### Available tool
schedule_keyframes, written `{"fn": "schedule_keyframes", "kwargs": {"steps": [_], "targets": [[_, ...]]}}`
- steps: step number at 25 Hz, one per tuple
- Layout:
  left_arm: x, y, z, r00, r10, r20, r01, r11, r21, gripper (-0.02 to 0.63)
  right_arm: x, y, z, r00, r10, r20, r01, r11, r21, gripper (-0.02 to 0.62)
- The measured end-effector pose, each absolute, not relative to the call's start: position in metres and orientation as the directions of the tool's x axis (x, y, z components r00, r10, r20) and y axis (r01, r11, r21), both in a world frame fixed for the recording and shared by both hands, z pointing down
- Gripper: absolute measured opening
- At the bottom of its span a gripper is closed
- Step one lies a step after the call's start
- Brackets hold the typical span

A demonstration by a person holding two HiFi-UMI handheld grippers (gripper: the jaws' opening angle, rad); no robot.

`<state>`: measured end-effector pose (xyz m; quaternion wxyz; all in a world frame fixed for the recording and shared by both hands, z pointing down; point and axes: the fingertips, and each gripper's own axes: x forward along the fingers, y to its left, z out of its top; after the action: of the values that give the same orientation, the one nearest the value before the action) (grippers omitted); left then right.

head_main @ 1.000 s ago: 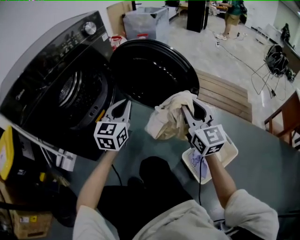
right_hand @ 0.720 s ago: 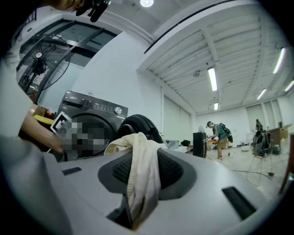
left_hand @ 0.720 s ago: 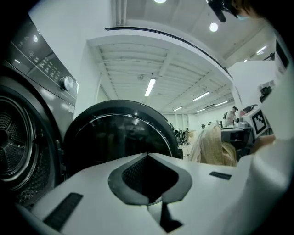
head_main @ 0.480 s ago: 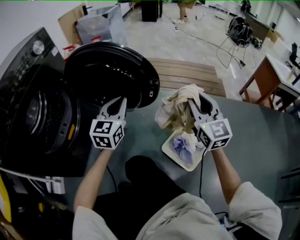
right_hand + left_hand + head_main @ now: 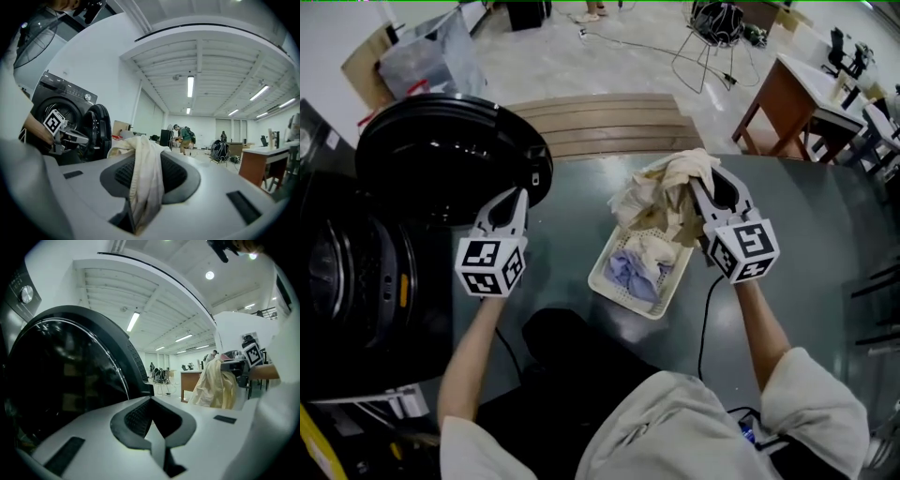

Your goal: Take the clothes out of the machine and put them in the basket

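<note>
The cream garment (image 5: 661, 192) looks light and limp, cloth that will sag and slip rather than hold a shape. A bunched fold is probably the surest place to take it, and the right gripper (image 5: 705, 192) has its jaws pinched on just such a gathered hank, with the rest hanging above the white basket (image 5: 598, 274). The basket already holds a lilac garment (image 5: 630, 274) and some pale cloth, while the left gripper (image 5: 514, 195) - jaws pressed together on nothing - hovers beside the washing machine's open door (image 5: 441, 155); the drum is too dark to tell what remains.
</note>
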<state>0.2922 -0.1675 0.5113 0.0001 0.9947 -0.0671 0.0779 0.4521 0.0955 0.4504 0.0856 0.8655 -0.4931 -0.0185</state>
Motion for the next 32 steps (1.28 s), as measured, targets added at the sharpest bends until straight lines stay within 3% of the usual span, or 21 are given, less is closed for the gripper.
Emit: {"fn": "schedule_keyframes", "kwargs": {"steps": [9,19,32], "targets": [[0.324,-0.153,0.517,0.984,-0.098,0.152,-0.100,-0.995,0.009,0.020,0.474,0.129,0.444,0.567,-0.822,0.053,-0.814,-0.550,0.187,0.126],[0.317,-0.151,0.536,0.978,-0.103,0.183,-0.106,-0.994,0.008,0.020,0.494,0.125,0.571,0.589,-0.767,0.254,-0.808,-0.569,0.154,0.126],[0.285,-0.162,0.573,0.961,-0.131,0.244,-0.141,-0.990,0.023,0.020,0.503,0.082,0.753,0.500,-0.676,0.541,-0.820,-0.571,0.043,0.127]]}}
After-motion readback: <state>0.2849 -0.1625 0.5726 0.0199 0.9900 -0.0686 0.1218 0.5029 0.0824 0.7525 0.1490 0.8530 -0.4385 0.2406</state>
